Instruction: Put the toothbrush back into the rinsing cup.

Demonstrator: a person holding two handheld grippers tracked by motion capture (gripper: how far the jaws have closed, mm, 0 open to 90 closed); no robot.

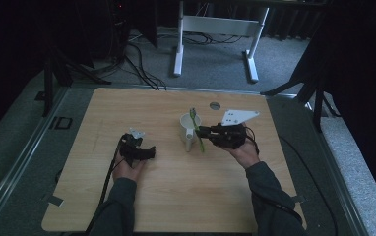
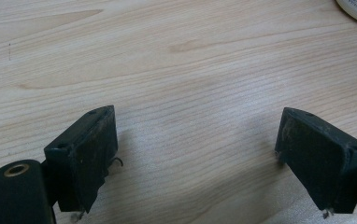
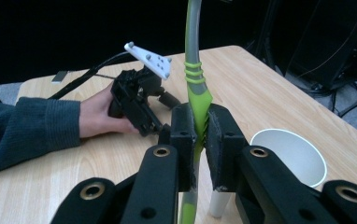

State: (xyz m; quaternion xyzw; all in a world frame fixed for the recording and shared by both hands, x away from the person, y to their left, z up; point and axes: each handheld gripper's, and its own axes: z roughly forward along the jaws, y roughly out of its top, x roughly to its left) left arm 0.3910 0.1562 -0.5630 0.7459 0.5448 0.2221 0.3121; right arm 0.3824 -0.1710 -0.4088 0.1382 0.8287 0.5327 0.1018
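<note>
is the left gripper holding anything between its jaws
No, the left gripper has its jaws standing wide apart with bare wooden table between them.

Looks like a lab or test studio, not a home. Light wooden table [image 1: 176, 196] sits alone on grey carpet [image 1: 215, 61], boxed in by black curtains [image 1: 14, 34] on both sides. Black stand legs [image 1: 53, 73] planted at the left and right edges of the table area, like camera or light tripods. Loose cables [image 1: 141, 66] run across the floor behind the table. White metal desk frame [image 1: 215, 29] at the back, more dark gear and wiring behind it. Tape bits stuck at the table's near corners [image 1: 53, 199]. The person's handheld tools trail cables and carry a white marker plate [image 1: 237, 116], typical recording rig.
</note>
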